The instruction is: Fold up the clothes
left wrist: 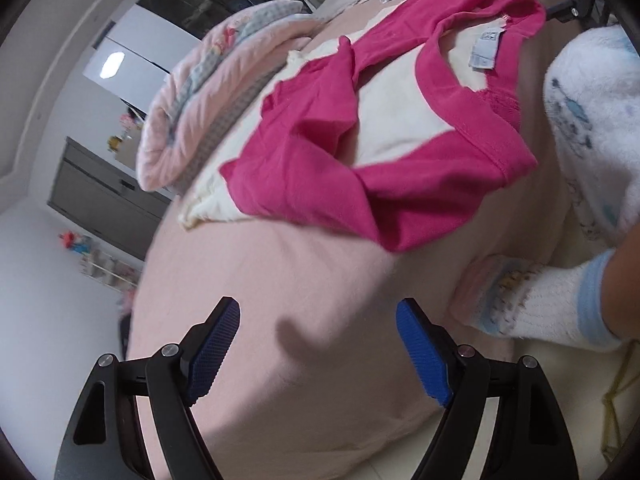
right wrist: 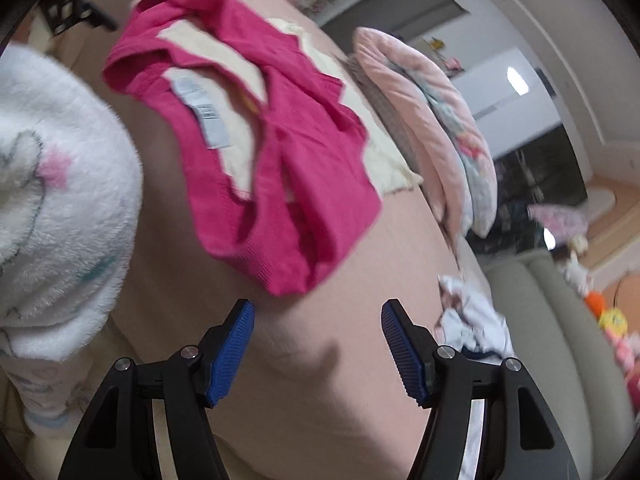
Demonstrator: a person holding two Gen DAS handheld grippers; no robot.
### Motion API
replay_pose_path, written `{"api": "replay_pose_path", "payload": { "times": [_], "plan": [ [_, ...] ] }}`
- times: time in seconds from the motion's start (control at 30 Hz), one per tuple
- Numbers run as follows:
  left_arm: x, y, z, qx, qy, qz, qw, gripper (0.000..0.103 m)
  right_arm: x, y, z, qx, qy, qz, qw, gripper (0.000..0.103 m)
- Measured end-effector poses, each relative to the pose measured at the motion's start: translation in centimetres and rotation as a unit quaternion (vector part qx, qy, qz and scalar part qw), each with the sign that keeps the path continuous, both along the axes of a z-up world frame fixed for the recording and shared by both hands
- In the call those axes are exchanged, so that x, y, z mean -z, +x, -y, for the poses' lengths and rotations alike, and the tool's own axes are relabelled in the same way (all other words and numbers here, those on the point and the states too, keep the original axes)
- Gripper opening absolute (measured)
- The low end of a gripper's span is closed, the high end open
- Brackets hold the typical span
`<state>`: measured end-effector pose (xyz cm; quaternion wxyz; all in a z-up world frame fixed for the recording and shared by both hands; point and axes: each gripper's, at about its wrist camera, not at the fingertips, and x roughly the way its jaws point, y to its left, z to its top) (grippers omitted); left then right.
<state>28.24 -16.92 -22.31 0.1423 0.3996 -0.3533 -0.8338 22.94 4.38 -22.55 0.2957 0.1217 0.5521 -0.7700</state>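
left gripper point(left wrist: 318, 350) – jaws apart, empty | right gripper point(right wrist: 318, 350) – same | pink garment point(left wrist: 384, 136) crumpled at upper centre on bedsheet point(left wrist: 304, 280) | risk: pinching sheet along with hem

The pink garment point(left wrist: 320, 168) was soft matt knit cloth with a cream lining and a paper-like label point(left wrist: 486, 50). The sheet point(left wrist: 304, 288) was smooth matt cloth. The left gripper point(left wrist: 318, 354) had ribbed blue pads, matt black plastic and shiny metal screws. The sleeve point(right wrist: 60, 200) was fluffy fleece.
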Motion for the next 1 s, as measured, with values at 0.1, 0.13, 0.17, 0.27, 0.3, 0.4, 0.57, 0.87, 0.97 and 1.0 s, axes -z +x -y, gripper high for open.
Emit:
{"api": "replay_pose_path", "payload": {
  "times": [0.1,0.13,0.17,0.27,0.3,0.4,0.57,0.87,0.97,1.0],
  "plan": [
    [0.3,-0.4,-1.2,0.025,-0.033,-0.001,0.9991,0.08,0.8,0.6,0.6,-0.028,0.029,-0.039,0.998,0.068],
    [0.5,-0.3,-1.7,0.035,-0.048,-0.001,0.9982,0.08,0.9,0.7,0.6,-0.035,0.033,-0.05,0.998,0.069],
    [0.8,-0.3,-2.2,0.045,-0.063,-0.001,0.997,0.08,0.9,0.8,0.7,-0.039,0.033,-0.055,0.997,0.07],
    [0.9,-0.4,-3.0,0.054,-0.077,-0.005,0.9956,0.08,0.7,0.9,0.9,-0.046,0.028,-0.063,0.997,0.07],
    [0.8,-0.4,-2.9,0.051,-0.073,-0.007,0.996,0.08,0.5,0.9,1.0,-0.045,0.023,-0.063,0.997,0.07],
    [0.5,-0.5,-2.8,0.043,-0.062,-0.012,0.9971,0.082,0.0,0.9,1.6,-0.046,0.012,-0.075,0.996,0.07],
    [-0.2,-0.5,-2.8,0.047,-0.056,-0.023,0.9971,0.082,-0.4,0.2,2.9,-0.054,0.009,-0.083,0.995,0.07],
    [-0.2,-0.8,-3.3,0.073,-0.075,-0.015,0.9944,0.086,0.8,-0.2,4.0,-0.081,0.033,-0.113,0.99,0.07],
    [-0.4,-1.2,-3.5,0.081,-0.067,-0.004,0.9945,0.086,1.2,-0.2,4.0,-0.088,0.038,-0.113,0.989,0.069],
    [-0.4,-1.3,-3.7,0.087,-0.072,0.0,0.9936,0.086,1.1,-0.4,4.1,-0.092,0.041,-0.102,0.99,0.066]
  ]
}}
